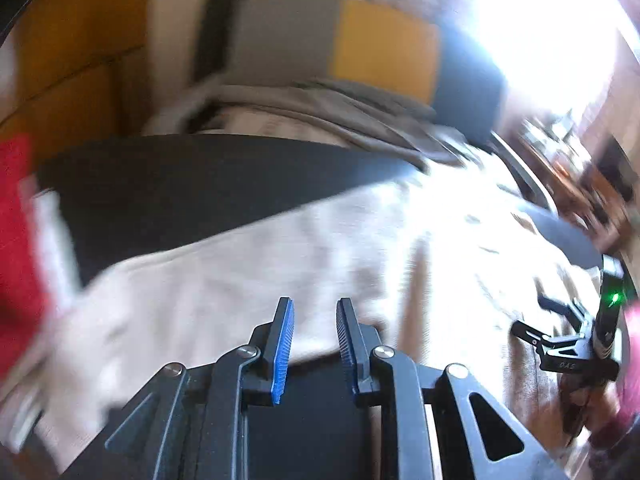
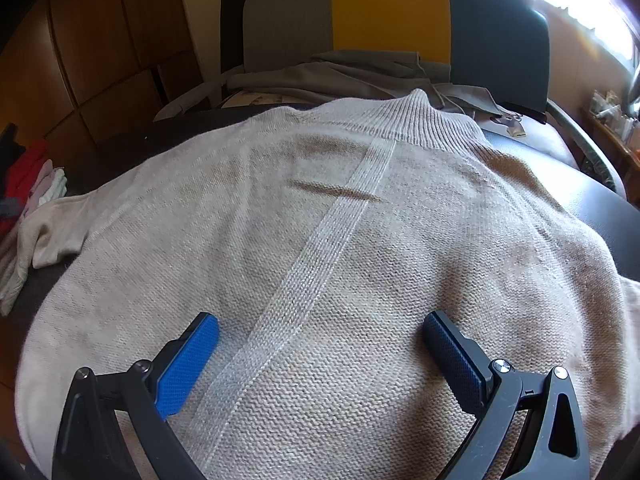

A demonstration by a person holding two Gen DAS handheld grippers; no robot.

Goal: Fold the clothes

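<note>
At nine o'clock in the right wrist view, one sleeve (image 2: 52,228) lies bunched beside a stack of clothes (image 2: 36,184). The beige sweater (image 2: 320,220) is spread flat on the dark table (image 2: 608,208), collar at twelve o'clock. The left gripper (image 1: 315,340) has its fingers a narrow gap apart, holding nothing; that view is blurred. The right gripper (image 2: 320,364) is spread wide above the hem. To fold well, pinch only an edge, lift evenly, and keep the knit smooth.
</note>
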